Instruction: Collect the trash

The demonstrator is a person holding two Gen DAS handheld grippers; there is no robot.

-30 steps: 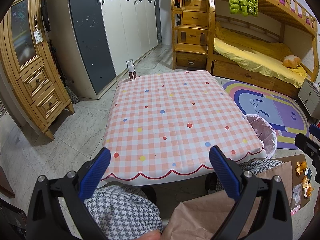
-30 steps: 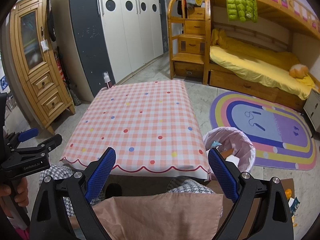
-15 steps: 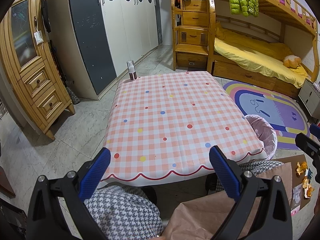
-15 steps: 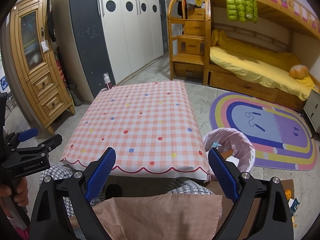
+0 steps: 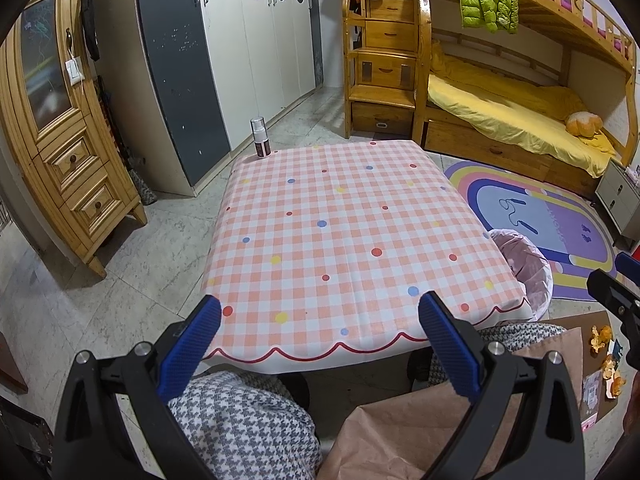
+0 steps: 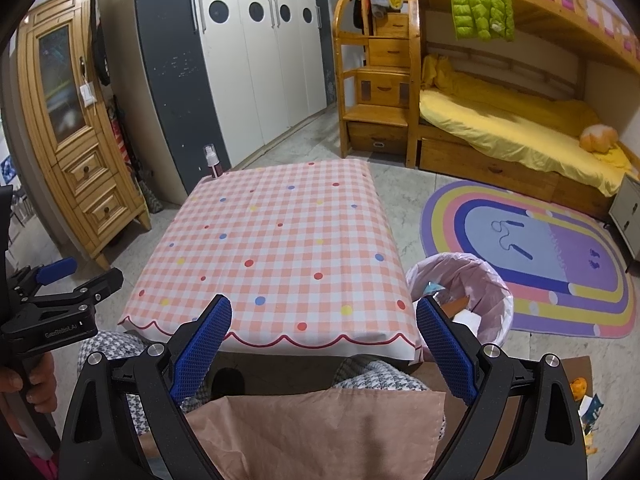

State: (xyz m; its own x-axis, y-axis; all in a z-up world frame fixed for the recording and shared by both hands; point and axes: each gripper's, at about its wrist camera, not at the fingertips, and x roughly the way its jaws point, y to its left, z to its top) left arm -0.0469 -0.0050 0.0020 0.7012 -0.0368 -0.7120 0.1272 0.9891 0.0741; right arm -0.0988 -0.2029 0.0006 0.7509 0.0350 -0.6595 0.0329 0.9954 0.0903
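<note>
- The left gripper [image 5: 320,320] and the right gripper [image 6: 324,322] both have their fingers wide apart and hold nothing
- The trash [image 5: 606,356], orange peel bits and small wrappers, lies on brown cardboard [image 5: 598,376] on the floor, right of the table [image 5: 344,240]
- It looks light, soft and crumbly, so I would pinch each bit gently at an edge
- Only the right view looks into the pink bin [image 6: 460,300], with scraps inside
- The left view shows the peel bits best

A checked cloth is covering the tabletop [image 5: 344,240], and a bottle [image 5: 260,137] is standing upright at its far left corner.
</note>
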